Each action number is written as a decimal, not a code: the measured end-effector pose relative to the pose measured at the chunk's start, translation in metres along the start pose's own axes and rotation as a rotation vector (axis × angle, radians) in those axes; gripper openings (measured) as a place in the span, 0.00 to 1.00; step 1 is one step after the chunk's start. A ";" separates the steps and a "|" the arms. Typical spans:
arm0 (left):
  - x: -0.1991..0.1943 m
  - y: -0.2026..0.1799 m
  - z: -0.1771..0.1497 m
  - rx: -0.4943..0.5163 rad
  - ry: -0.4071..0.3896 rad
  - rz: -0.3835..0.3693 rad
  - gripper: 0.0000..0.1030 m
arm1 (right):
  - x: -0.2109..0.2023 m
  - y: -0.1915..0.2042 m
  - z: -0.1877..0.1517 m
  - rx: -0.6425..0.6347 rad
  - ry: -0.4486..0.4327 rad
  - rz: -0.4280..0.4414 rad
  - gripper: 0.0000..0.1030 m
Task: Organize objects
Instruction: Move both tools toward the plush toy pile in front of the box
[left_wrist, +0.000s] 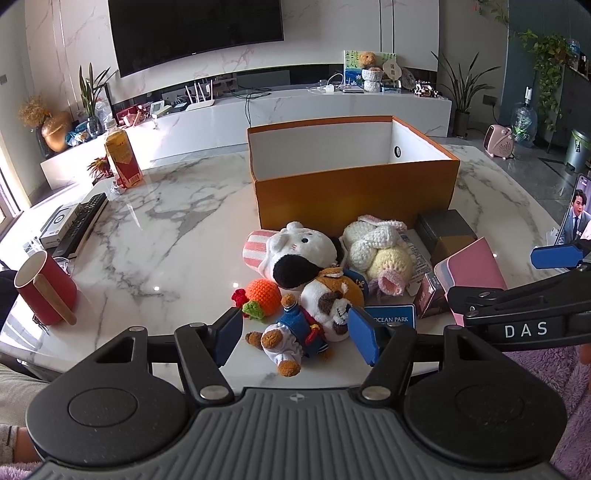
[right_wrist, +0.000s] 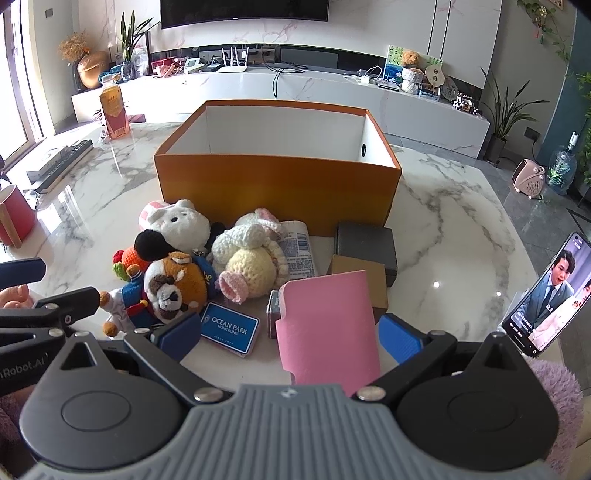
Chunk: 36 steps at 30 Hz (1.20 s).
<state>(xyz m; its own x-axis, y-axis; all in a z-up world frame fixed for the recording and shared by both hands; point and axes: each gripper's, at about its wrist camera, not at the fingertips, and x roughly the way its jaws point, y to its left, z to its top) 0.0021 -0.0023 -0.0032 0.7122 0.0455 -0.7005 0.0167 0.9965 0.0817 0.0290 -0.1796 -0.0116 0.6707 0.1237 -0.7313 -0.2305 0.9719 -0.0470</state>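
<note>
Standing at the far left of the marble table (left_wrist: 166, 221), a red mug (left_wrist: 46, 291) is seen, with a remote (left_wrist: 81, 225) and a tea bottle (left_wrist: 122, 155) behind it. Further right, the left gripper (left_wrist: 295, 338) is held wide open with nothing gripped, its pads flanking a sailor-suited plush dog (left_wrist: 317, 314). An orange box (right_wrist: 277, 173) is placed behind the heaped toys. The right gripper (right_wrist: 290, 338) is likewise spread open and unloaded, a pink case (right_wrist: 325, 325) lying between its fingers. A phone (right_wrist: 546, 291) is propped at the far right.
</note>
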 end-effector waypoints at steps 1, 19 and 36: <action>0.000 0.000 0.000 -0.001 0.001 -0.002 0.73 | 0.000 0.000 0.000 0.000 0.001 0.000 0.99; 0.006 0.000 0.001 -0.017 0.025 -0.027 0.73 | 0.007 0.002 -0.003 -0.005 0.021 0.007 0.99; 0.029 0.006 0.014 -0.040 0.077 -0.025 0.72 | 0.033 0.001 0.007 0.016 0.062 0.042 0.99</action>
<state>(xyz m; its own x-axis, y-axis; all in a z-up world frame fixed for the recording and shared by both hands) 0.0323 0.0041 -0.0132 0.6559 0.0239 -0.7544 0.0047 0.9993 0.0358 0.0557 -0.1728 -0.0316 0.6154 0.1523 -0.7734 -0.2457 0.9693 -0.0046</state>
